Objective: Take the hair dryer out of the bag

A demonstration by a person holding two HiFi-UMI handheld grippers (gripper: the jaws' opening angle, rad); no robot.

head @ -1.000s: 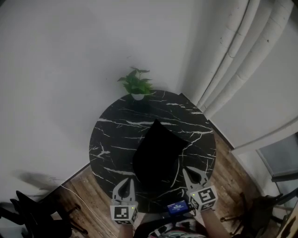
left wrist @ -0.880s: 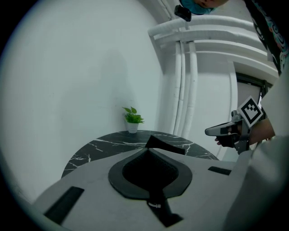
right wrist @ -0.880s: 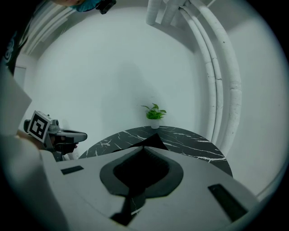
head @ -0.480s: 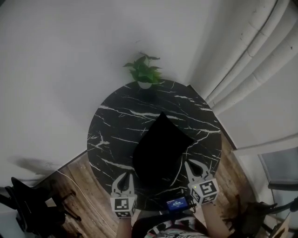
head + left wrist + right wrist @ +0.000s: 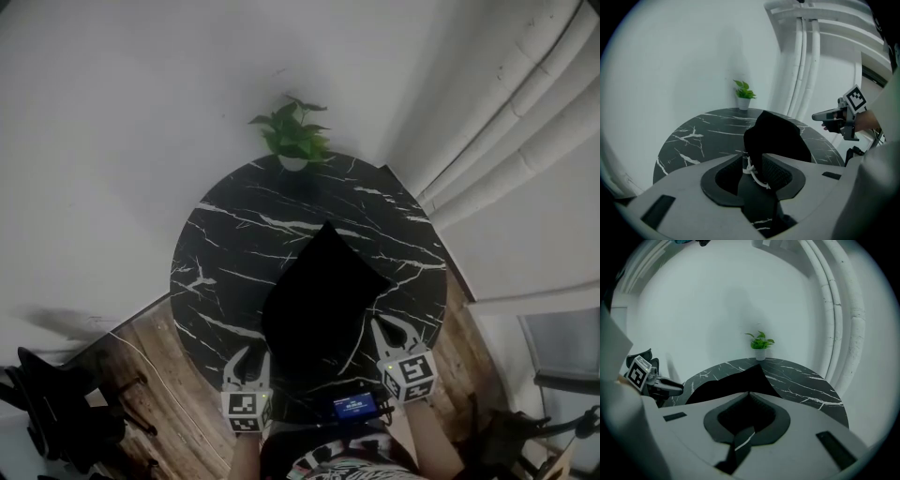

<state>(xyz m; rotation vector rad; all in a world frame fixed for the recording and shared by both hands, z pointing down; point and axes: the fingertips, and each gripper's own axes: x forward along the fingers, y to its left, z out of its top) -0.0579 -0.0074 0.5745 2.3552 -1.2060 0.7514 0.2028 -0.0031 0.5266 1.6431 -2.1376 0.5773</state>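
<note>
Looking steeply down on a round black marble table (image 5: 225, 234) veined with white, with a small potted plant (image 5: 292, 139) at its far edge and a black bag (image 5: 323, 300) lying on the half nearer the person. No hair dryer shows in any view; it is probably inside the bag, which bulges a little. The left tool (image 5: 248, 358) hangs at the bag's near left corner, its jaws opening to a narrow gap. Through that gap its own view shows dark cloth and a loop of white cord (image 5: 752, 169), likely a drawstring; whether the pads touch it is unclear. The right tool (image 5: 392, 330) hovers at the bag's near right side, jaws closed together on nothing. The bag looks like soft, limp cloth that will slump and slide on the polished stone, so it probably wants pinning or lifting by the corded mouth. The dryer should be rigid, smooth and fairly heavy, best gripped around its handle, not its slippery barrel.
</note>
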